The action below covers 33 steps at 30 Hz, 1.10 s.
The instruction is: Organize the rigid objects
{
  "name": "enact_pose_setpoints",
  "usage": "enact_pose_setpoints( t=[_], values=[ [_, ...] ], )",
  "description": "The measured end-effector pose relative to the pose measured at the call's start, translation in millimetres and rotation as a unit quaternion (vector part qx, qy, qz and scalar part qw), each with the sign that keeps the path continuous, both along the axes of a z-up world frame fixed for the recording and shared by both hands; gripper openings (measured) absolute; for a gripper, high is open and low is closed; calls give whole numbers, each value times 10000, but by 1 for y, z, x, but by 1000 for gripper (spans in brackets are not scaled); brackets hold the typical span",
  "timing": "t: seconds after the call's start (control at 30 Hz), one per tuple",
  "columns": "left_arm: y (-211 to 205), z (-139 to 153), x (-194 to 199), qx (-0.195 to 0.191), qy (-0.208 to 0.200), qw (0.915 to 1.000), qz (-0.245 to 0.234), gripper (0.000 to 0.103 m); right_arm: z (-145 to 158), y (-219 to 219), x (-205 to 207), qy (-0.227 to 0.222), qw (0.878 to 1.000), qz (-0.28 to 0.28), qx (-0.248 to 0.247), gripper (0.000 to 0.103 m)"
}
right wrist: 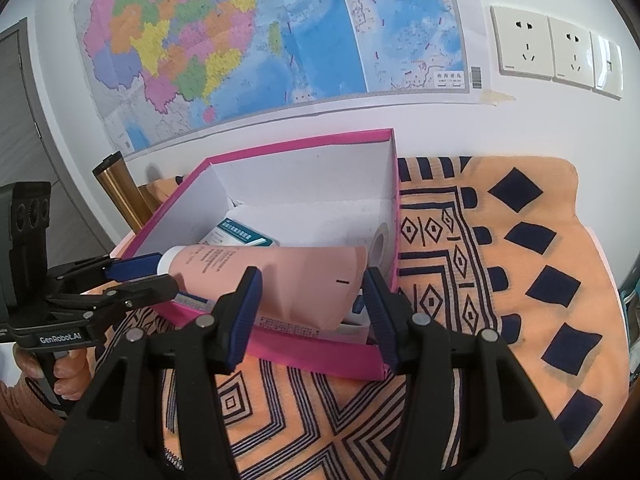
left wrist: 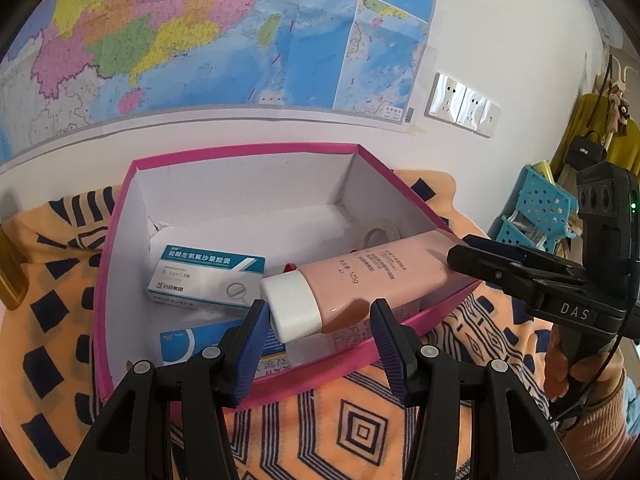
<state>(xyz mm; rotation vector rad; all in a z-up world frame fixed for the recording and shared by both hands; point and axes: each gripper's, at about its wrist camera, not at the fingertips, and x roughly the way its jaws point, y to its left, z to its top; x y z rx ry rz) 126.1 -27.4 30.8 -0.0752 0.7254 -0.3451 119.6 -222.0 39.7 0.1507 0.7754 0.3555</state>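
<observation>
A pink tube with a white cap (left wrist: 360,280) lies slanted across the pink box (left wrist: 240,150), its flat end resting on the box's right wall. In the right wrist view the tube (right wrist: 280,276) spans the box's (right wrist: 300,142) near corner. My left gripper (left wrist: 316,320) is open, its pads on either side of the white cap and not touching it. My right gripper (right wrist: 312,292) is open around the tube's flat end. Medicine boxes (left wrist: 208,276) and a roll of tape (left wrist: 380,234) lie inside the box.
The box stands on an orange patterned cloth (right wrist: 500,280) against a white wall with a map (left wrist: 200,32). A blue perforated basket (left wrist: 536,212) stands at the right. A gold cylinder (right wrist: 118,188) stands left of the box. Wall sockets (right wrist: 552,50) are above.
</observation>
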Motion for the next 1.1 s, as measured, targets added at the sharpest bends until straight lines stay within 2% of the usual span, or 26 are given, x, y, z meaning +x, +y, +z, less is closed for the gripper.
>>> enact_pose_setpoints(
  t=[0.73, 1.0, 1.1],
  values=[
    [6, -15, 28, 68, 323, 9994, 129, 52, -8, 16, 12, 68, 9990, -2, -434, 56],
    [4, -17, 30, 215, 267, 9993, 158, 52, -12, 30, 13, 34, 9970, 69, -772, 56],
    [5, -14, 20, 302, 96, 9993, 214, 60, -11, 31, 9, 2, 9971, 104, -759, 56]
  ],
)
